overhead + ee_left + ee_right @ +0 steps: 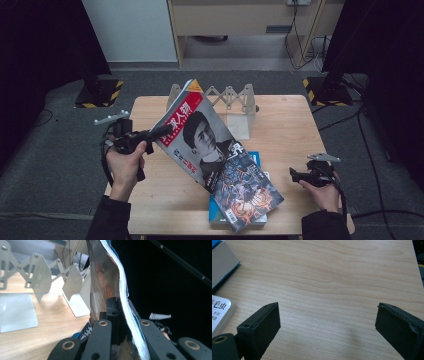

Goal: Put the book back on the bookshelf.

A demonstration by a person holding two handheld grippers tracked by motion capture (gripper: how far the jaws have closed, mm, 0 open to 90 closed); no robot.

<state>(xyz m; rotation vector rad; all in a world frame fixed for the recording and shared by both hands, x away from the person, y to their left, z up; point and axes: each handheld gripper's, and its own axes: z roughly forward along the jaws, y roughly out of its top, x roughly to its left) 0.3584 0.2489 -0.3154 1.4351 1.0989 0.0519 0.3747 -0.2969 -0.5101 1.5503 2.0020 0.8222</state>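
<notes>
Your wooden table (290,125) carries a folding metal book rack (230,102) at its far edge. Over the middle, the magazine (200,135) with a portrait cover hangs tilted, its upper left edge lifted and its lower corner down on another magazine (250,192) with a dark illustrated cover. That one lies on a blue book (256,159) near your edge. Your left gripper (162,131) is clamped tight on the portrait magazine's edge. Your right gripper (295,175) sits at the table's right, jaws spread wide over bare wood, holding nothing.
</notes>
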